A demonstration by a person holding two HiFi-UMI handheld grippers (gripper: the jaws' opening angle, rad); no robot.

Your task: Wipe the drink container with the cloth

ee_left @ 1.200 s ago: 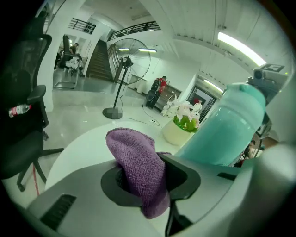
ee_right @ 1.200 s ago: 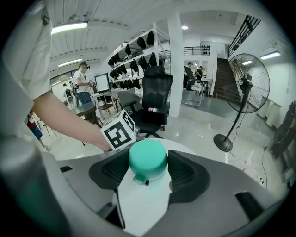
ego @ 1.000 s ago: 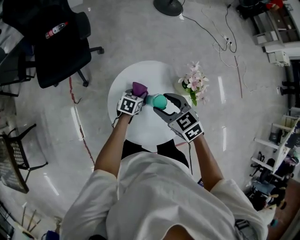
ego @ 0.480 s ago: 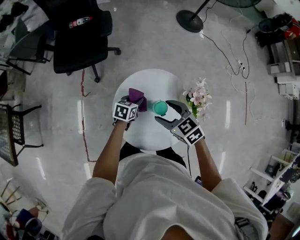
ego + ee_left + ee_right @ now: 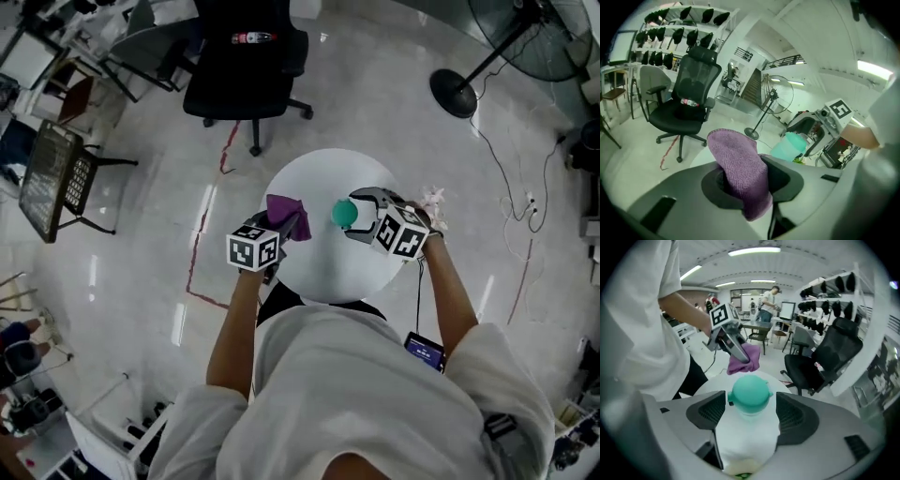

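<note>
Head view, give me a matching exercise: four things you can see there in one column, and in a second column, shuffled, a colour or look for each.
Things:
1. cloth
2. drink container
3. office chair
4. table

Looks:
A. black
B. white and round
C. purple
D. teal cap on top

Pairs: 1-C, 2-D, 3-A, 4-B.

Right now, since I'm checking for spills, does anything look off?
Nothing stands out. The bottle has its teal cap on between the right gripper's jaws, which have just been opening. The left gripper grips the purple cloth, clear of the bottle. The table shows no spill.
</note>
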